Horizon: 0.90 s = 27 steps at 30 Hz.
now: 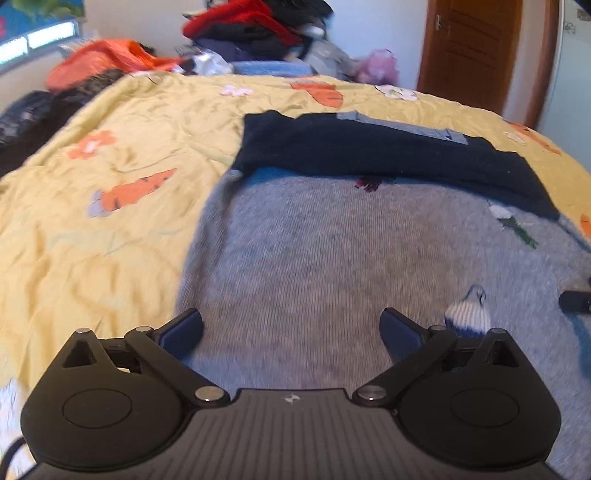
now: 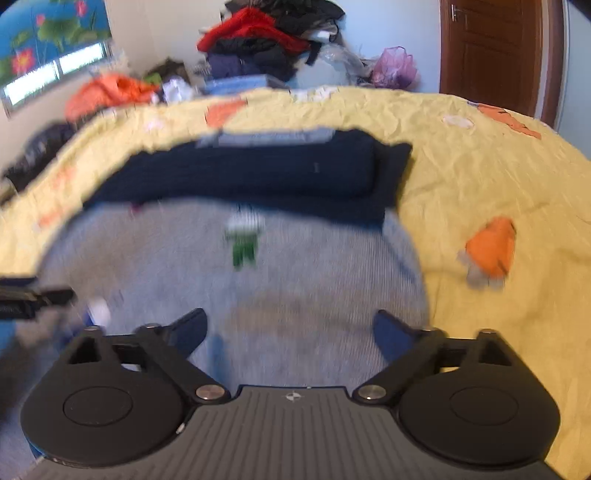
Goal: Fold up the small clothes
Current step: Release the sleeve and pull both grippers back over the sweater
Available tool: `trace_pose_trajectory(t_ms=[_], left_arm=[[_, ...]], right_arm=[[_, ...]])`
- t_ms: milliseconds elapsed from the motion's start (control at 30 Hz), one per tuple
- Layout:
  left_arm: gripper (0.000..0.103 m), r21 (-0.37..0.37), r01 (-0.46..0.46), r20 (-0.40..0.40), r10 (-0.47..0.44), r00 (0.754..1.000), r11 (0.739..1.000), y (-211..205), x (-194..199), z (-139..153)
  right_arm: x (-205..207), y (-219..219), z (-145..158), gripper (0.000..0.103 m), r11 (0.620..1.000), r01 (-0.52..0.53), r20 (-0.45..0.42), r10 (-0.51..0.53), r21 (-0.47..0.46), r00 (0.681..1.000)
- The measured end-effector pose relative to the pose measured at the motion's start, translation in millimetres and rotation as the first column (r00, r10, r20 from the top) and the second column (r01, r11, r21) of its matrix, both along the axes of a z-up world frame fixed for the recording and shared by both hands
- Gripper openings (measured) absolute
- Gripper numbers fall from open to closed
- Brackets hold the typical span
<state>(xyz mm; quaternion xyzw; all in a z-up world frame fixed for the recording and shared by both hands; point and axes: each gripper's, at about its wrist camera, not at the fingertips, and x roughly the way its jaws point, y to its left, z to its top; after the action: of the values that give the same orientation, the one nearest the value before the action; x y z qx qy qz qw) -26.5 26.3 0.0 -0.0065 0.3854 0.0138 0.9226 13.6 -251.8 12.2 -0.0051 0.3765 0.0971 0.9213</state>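
A grey knit sweater (image 1: 332, 251) with small embroidered figures lies flat on the yellow bedspread, also filling the lower middle of the right wrist view as the grey sweater (image 2: 236, 288). Its navy part (image 1: 369, 147) is folded across the far end, seen again as the navy band (image 2: 258, 173). My left gripper (image 1: 291, 332) is open above the sweater's near left part, nothing between its fingers. My right gripper (image 2: 290, 332) is open over the sweater's near right part, empty too. The other gripper's tip (image 2: 37, 295) shows at the left edge.
The yellow bedspread (image 1: 110, 221) with orange flower prints covers the bed. Piles of clothes (image 1: 258, 33) and an orange garment (image 1: 103, 59) lie beyond the far edge. A brown door (image 1: 476, 48) stands at the back right, with a pink bag (image 2: 395, 66) nearby.
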Motion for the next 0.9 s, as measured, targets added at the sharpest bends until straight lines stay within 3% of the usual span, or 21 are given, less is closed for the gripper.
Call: trace_pose_trajectory(t_ms=[33,100,467,900], left_arm=[[0.103,0.002,-0.008,0.015,0.008,1.000,1.000,-0.8,-3.4,-0.7],[0.103,-0.003,-0.022,0.029,0.022,0.999,1.000,-0.9,-7.6,-1.3],[0.103,0.003,0.030,0.017,-0.030,0.999,1.000,2.2,-23.1,-1.3],[0.103,0.017,0.050,0.018,-0.050,0.999,0.999,2.6,-68.4,-1.3]], right_arm=[[-6.2,6.2,-5.0,0.103,0.999,-0.004,0.021,0.005,-0.043,1.000],[-13.7,15.8,-5.7,0.103,0.996,0.009,0.044,-0.005,-0.090,0.999],[-44.3,15.8,-2.8,0.103,0.997,0.030,-0.006,-0.031,-0.076,1.000],[-103.7,21.3,-3.6,0.103,0.996,0.008,0.001,-0.008,-0.084,1.000]])
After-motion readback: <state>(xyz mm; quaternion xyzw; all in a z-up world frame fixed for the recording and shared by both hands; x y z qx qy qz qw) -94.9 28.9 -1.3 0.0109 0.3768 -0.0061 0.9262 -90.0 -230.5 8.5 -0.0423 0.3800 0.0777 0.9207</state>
